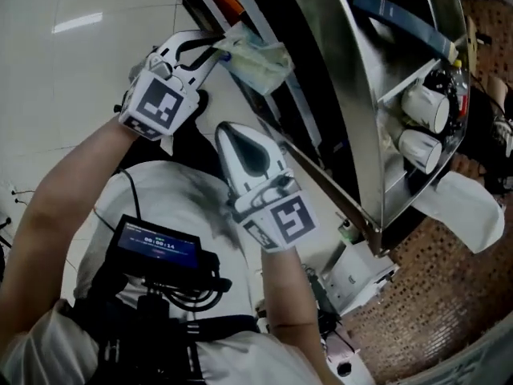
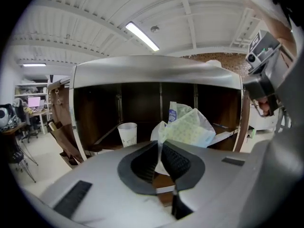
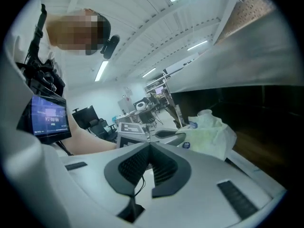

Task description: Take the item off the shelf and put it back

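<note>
A pale green soft tissue pack point(image 1: 260, 62) hangs in the air in front of the metal shelf unit point(image 1: 353, 95). My left gripper point(image 1: 215, 54) is shut on the pack's edge. In the left gripper view the pack point(image 2: 187, 127) bulges just past the closed jaws of that gripper point(image 2: 160, 146), with the dark shelf bay point(image 2: 142, 103) behind it. My right gripper point(image 1: 228, 131) sits lower and nearer to the body, shut with nothing in it. In the right gripper view its jaws point(image 3: 149, 146) meet, and the pack point(image 3: 209, 134) lies ahead to the right.
A white paper cup point(image 2: 127, 133) stands on the shelf board left of the pack. Two more white cups point(image 1: 425, 107) lie in a lower compartment. A screen device point(image 1: 156, 247) hangs on the person's chest. White tiled floor point(image 1: 72, 46) lies to the left.
</note>
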Demonstrator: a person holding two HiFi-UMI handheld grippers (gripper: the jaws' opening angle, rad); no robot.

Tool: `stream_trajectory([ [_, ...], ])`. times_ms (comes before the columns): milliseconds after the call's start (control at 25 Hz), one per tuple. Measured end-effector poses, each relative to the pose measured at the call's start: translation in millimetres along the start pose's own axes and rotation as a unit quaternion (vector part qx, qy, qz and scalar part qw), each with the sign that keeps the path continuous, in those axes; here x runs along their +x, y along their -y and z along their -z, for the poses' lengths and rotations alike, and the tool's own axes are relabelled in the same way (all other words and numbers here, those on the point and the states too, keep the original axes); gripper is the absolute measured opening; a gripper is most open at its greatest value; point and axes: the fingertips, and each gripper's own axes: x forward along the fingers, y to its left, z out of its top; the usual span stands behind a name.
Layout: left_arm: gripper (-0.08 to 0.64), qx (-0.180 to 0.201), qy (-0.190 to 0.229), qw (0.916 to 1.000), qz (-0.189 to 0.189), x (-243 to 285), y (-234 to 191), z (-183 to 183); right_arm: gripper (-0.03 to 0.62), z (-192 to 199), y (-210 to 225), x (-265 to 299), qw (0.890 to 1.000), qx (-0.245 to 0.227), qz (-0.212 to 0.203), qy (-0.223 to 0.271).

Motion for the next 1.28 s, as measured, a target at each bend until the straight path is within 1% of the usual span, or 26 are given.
stream_trajectory([
  [160, 0.014, 0.005, -0.014, 0.9998, -0.013, 23.8, -5.9, 12.9, 0.008, 19.4, 6.4, 3.8, 0.999, 0.017, 0.0, -0.027],
  [320, 0.014, 0.034, -0.009, 0.9989, -0.032, 48.4, -15.1, 4.5, 0.008, 36.7, 11.0, 3.3, 0.998, 0.037, 0.004, -0.048],
  [400, 0.014, 0.042, -0.007, 0.9983, -0.04, 63.3, -18.4, 0.1, 0.008, 44.2, 15.7, 0.3, 0.997, 0.045, 0.007, -0.058],
  [600, 0.015, 0.038, 0.0, 0.9977, -0.057, 98.2, -29.5, -2.9, 0.008, 57.5, 35.1, -6.4, 0.995, 0.063, 0.014, -0.075],
  [760, 0.015, 0.043, -0.01, 0.9963, -0.073, 125.7, -38.6, 15.7, 0.008, 64.5, 44.2, -2.1, 0.994, 0.073, 0.008, -0.083],
  [880, 0.027, 0.035, -0.022, 0.9961, -0.078, 136.1, -39.9, 24.5, 0.008, 63.4, 45.6, 0.0, 0.993, 0.078, 0.006, -0.085],
  [920, 0.041, 0.03, -0.025, 0.9962, -0.077, 138.0, -39.5, 23.7, 0.008, 63.0, 46.3, -0.4, 0.993, 0.078, 0.007, -0.087],
  [960, 0.071, 0.025, -0.028, 0.9965, -0.074, 139.8, -39.2, 23.3, 0.008, 62.7, 47.0, -0.3, 0.993, 0.079, 0.007, -0.087],
  [1000, 0.118, 0.021, -0.031, 0.997, -0.069, 141.5, -39.3, 23.6, 0.008, 62.5, 47.5, 0.3, 0.993, 0.079, 0.006, -0.087],
  [1120, 0.196, 0.02, -0.034, 0.9974, -0.06, 141.0, -43.9, 25.2, 0.008, 62.5, 47.7, 3.4, 0.993, 0.082, 0.003, -0.085],
  [1200, 0.215, 0.027, -0.035, 0.9973, -0.058, 138.8, -44.3, 28.7, 0.008, 62.9, 46.8, 5.1, 0.993, 0.081, 0.0, -0.086],
  [1280, 0.215, 0.033, -0.033, 0.9974, -0.055, 135.9, -41.9, 33.5, 0.008, 62.7, 45.6, 6.4, 0.993, 0.079, -0.002, -0.087],
])
